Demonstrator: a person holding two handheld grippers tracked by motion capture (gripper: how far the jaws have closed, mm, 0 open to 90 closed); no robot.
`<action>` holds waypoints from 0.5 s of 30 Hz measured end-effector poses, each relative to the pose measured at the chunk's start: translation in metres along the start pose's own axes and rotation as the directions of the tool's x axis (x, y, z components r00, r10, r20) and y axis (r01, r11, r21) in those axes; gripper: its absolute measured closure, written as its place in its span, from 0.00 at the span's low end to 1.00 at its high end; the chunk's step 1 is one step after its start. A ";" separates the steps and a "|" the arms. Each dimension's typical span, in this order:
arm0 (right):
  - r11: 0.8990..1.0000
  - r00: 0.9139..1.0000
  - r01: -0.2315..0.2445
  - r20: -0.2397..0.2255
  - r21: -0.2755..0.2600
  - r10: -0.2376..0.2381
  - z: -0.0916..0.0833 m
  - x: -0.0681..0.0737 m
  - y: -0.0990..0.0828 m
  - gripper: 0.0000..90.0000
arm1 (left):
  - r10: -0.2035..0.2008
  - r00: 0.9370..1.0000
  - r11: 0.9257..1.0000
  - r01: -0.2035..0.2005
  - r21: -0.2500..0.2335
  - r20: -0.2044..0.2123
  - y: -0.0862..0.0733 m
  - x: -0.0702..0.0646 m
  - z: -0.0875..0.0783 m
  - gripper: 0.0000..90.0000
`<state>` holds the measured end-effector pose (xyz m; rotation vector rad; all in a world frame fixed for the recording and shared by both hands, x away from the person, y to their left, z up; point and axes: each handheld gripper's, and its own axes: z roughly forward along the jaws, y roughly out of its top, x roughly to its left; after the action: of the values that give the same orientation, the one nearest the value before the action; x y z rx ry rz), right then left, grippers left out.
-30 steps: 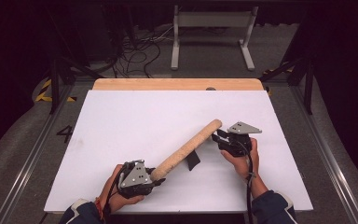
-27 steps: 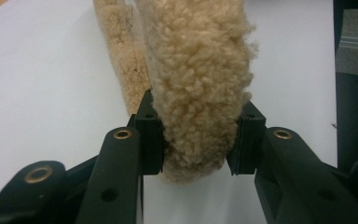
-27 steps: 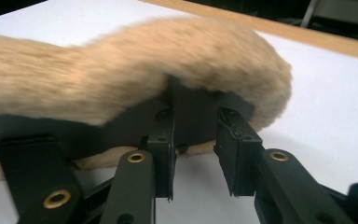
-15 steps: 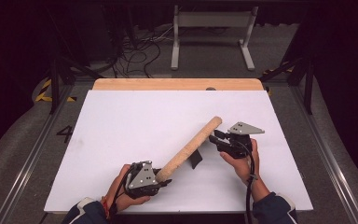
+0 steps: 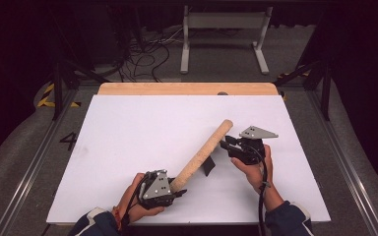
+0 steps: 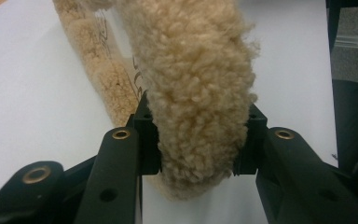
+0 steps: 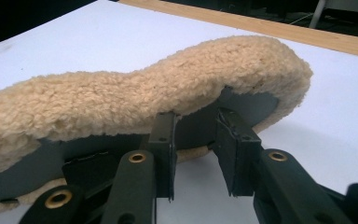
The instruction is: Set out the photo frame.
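Fleecy tan insoles [image 5: 203, 154] lie folded into a roll, lifted slantwise over the white desk [image 5: 128, 137]. Your left tongs [image 5: 181, 191] pinch the near end of the roll [image 6: 200, 116] between both pads. Your right tongs [image 5: 225, 144] stand at the far end, and the grey underside [image 7: 200, 123] sits between their jaws; I cannot tell whether they press it.

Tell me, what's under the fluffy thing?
Under the fluffy thing a dark grey lining shows, with more tan fleece lying on the white table below. The right gripper reaches in there; the fleece hides what its jaws hold.
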<state>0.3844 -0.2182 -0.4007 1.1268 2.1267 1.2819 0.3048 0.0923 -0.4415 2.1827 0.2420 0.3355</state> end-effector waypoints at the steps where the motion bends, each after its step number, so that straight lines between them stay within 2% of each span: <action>1: 1.000 1.000 0.003 0.001 0.000 -0.003 0.001 0.000 0.000 0.77 | 0.002 1.000 1.000 -0.002 0.001 -0.006 0.001 0.000 0.001 0.69; 5: 1.000 1.000 0.006 0.008 0.009 -0.006 0.004 -0.002 0.003 0.78 | 0.007 1.000 1.000 -0.007 0.006 -0.012 0.004 -0.003 0.005 0.68; 15: 1.000 1.000 0.005 -0.006 0.024 -0.005 0.008 -0.003 0.006 0.85 | -0.015 1.000 1.000 0.015 0.004 -0.013 0.007 -0.004 0.010 0.64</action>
<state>0.3941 -0.2151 -0.3990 1.1286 2.1526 1.2626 0.3051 0.0793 -0.4424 2.1826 0.2669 0.3410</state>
